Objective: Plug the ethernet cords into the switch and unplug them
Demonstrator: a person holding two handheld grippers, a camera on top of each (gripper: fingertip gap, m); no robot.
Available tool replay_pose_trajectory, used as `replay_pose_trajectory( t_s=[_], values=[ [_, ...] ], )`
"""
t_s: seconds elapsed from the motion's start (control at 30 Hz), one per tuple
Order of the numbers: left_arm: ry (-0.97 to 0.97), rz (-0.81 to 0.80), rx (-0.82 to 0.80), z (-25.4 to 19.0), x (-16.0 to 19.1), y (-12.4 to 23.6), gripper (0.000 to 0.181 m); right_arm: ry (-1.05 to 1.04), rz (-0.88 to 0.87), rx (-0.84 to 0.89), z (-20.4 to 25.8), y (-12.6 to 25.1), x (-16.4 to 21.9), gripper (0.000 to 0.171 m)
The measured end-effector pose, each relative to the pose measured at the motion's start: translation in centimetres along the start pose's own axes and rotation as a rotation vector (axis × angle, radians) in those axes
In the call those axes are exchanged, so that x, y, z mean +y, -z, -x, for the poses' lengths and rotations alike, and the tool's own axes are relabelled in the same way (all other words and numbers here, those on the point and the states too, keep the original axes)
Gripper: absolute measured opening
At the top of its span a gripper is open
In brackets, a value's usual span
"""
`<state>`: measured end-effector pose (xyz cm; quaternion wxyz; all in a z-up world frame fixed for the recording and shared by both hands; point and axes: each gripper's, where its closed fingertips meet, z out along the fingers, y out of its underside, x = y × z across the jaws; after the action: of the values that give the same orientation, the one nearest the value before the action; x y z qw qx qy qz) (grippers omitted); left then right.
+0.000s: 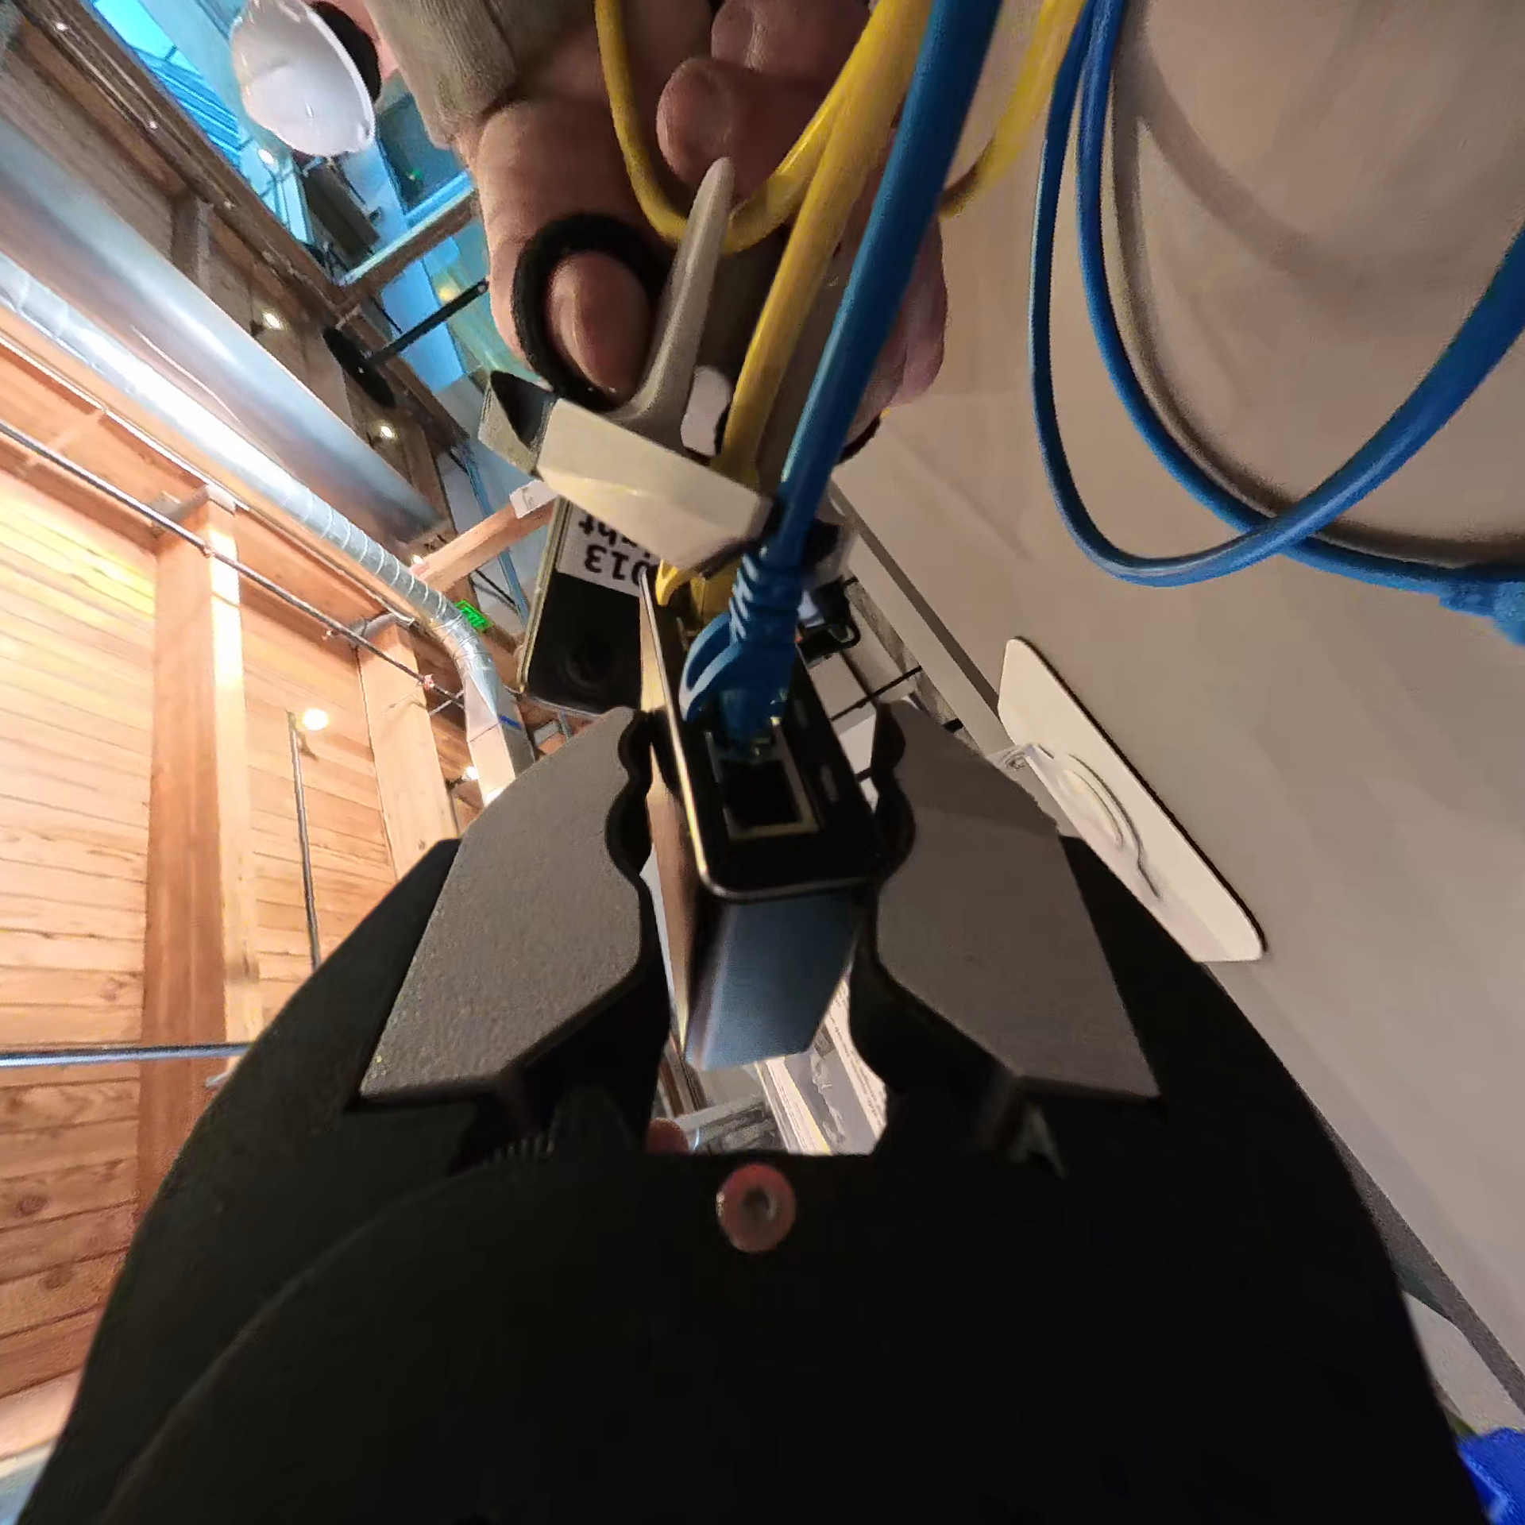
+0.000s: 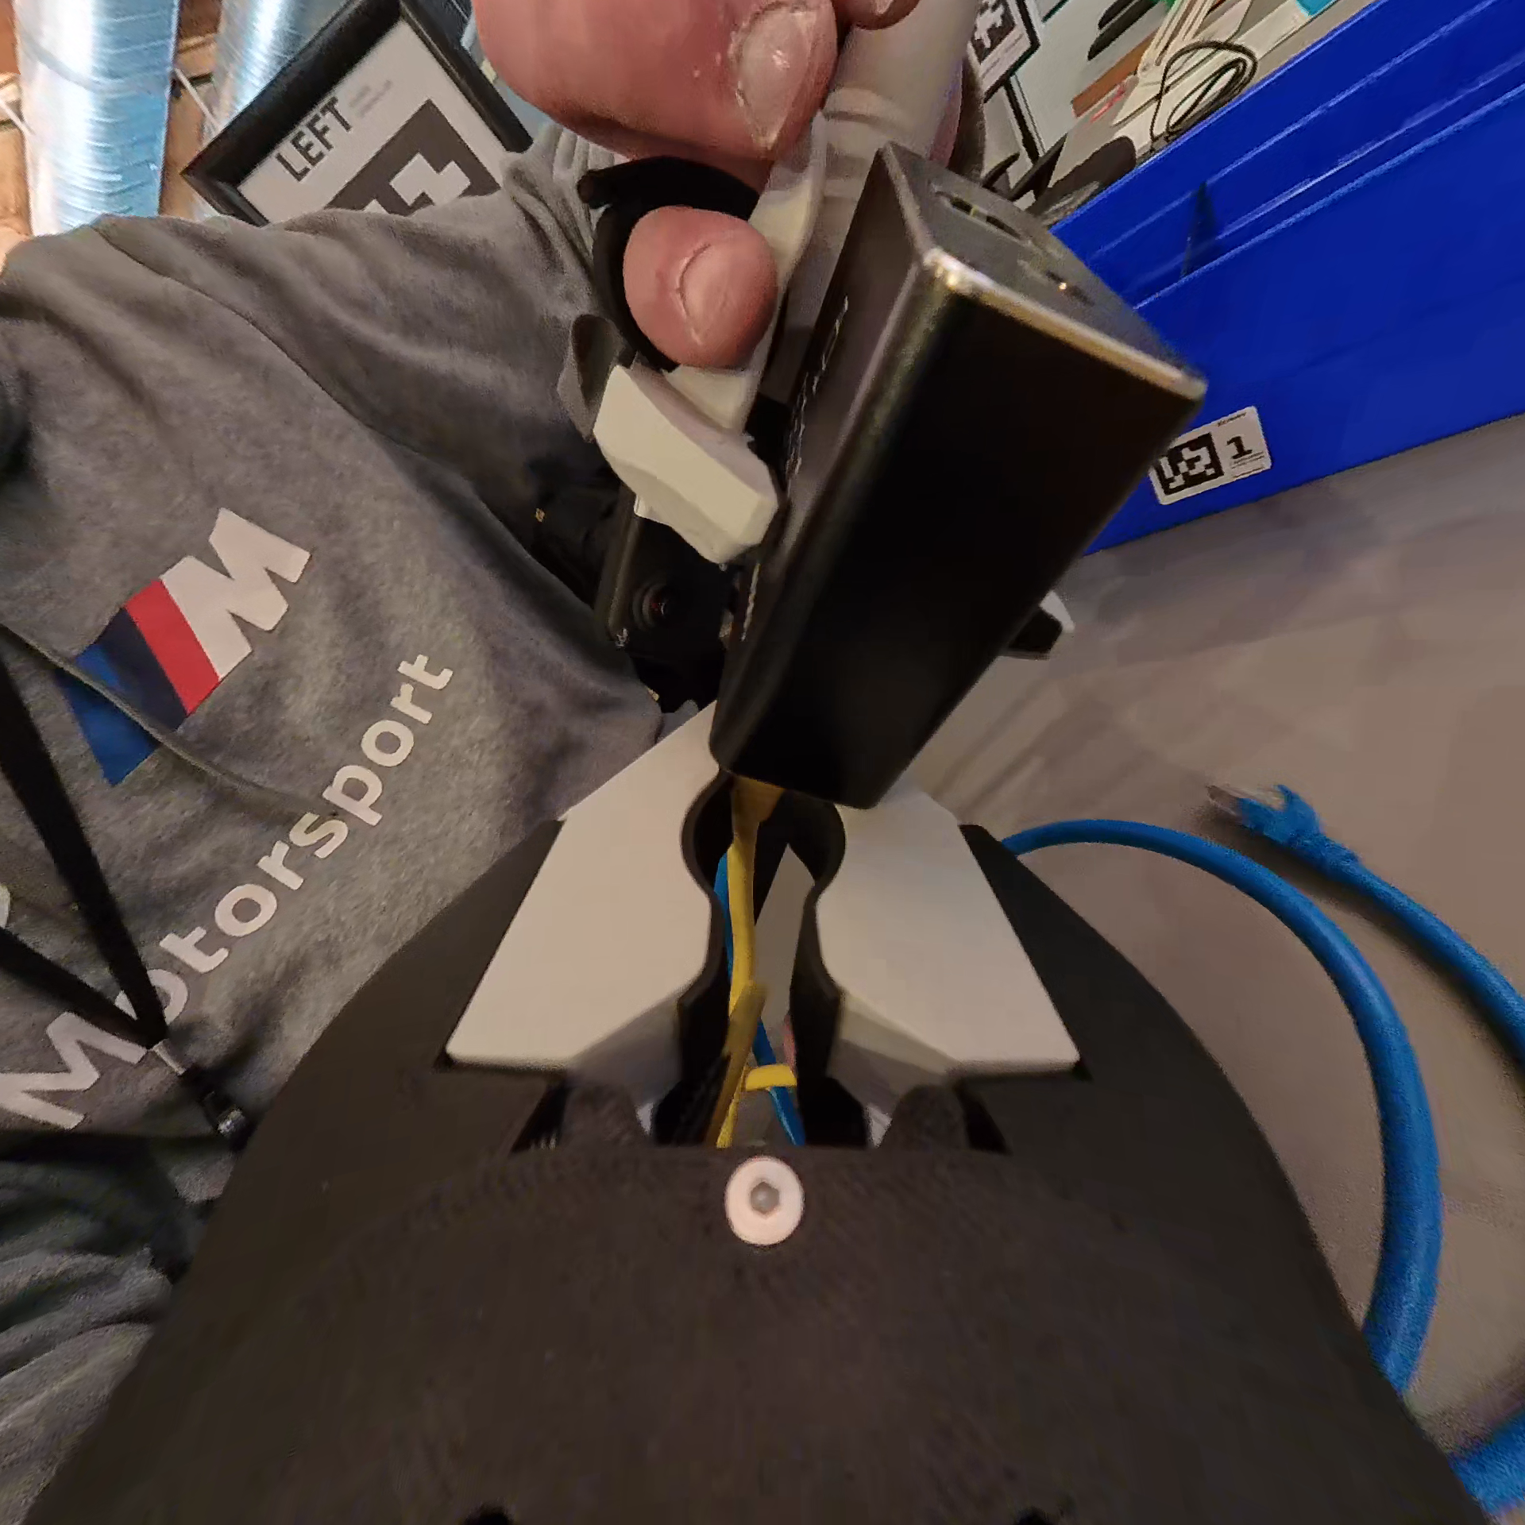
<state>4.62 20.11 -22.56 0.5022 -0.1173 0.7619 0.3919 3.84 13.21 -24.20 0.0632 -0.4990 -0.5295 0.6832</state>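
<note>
My left gripper point(image 1: 759, 743) is shut on the black switch point(image 1: 767, 974), gripping its two sides and holding it in the air. One blue ethernet cord point(image 1: 858, 272) is plugged into the switch, and the port beside it point(image 1: 763, 804) is empty. Yellow cords point(image 1: 792, 247) run up past the right gripper point(image 1: 660, 487), held by a hand. In the right wrist view my right gripper point(image 2: 763, 866) is shut on a yellow cord point(image 2: 743, 932) just below the switch point(image 2: 949, 512). A blue cord runs between the fingers too.
A loose blue cord point(image 2: 1386, 1031) lies looped on the grey table point(image 2: 1238, 660), its free plug point(image 2: 1271, 813) unconnected. A blue bin point(image 2: 1320, 247) stands behind. A white plate point(image 1: 1122, 809) lies on the table. The person's grey sweatshirt point(image 2: 247, 578) fills the left. Left tips to right tips: about 6 centimeters.
</note>
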Motion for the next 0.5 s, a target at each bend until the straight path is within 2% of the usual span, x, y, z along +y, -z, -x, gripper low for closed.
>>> replay_pose_trajectory(
  t_s=[0.17,0.33,0.4,0.5],
  values=[
    [-0.029,0.001,-0.08,1.2,-0.5,-0.2,0.046,0.012,0.006,-0.072,1.4,0.2,0.3,0.002],
    [-0.038,-0.022,-0.084,1.3,-1.1,-0.2,0.045,0.02,0.008,-0.098,1.7,0.2,0.6,0.003],
    [-0.026,0.006,-0.054,0.9,-0.3,-0.3,0.043,0.03,-0.017,-0.047,0.9,0.2,0.2,0.007],
    [0.054,0.108,0.052,-0.4,2.0,-0.4,0.041,0.082,-0.036,0.145,-1.1,1.1,-1.2,0.024]
  ],
)
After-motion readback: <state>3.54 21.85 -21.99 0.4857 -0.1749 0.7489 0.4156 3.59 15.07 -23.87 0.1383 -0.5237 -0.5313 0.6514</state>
